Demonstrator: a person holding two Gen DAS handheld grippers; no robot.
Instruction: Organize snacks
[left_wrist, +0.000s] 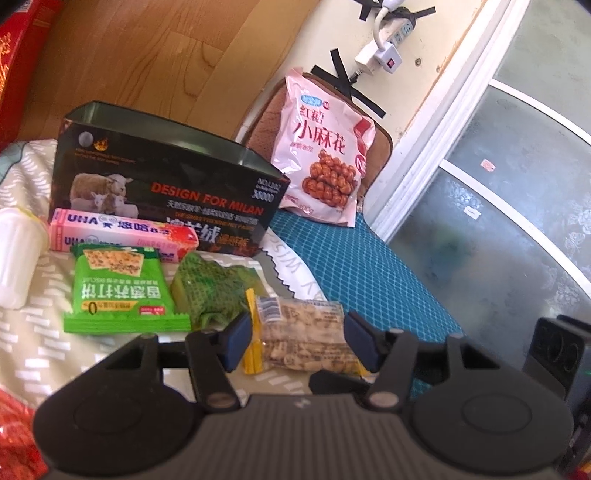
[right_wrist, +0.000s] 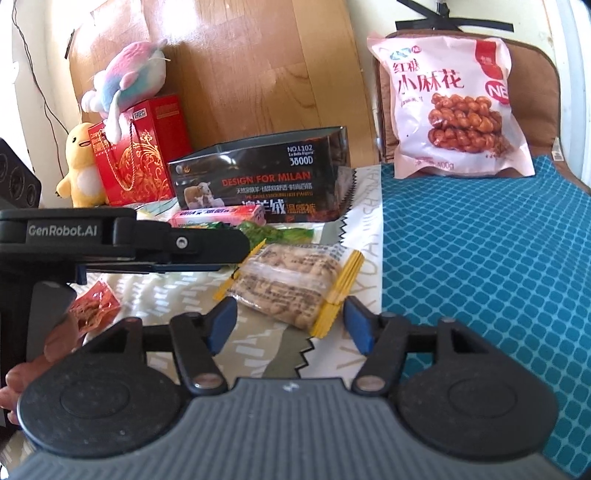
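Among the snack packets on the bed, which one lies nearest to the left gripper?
The clear packet with yellow crimped ends: it lies between the open left gripper fingers, while the green cracker packet sits off to the side.

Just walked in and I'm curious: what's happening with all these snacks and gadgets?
A person is sorting snacks with two hand-held grippers. The left gripper and right gripper both sit open around a clear packet with yellow ends, neither squeezing it. A black open box stands behind; a pink bag leans farther back.
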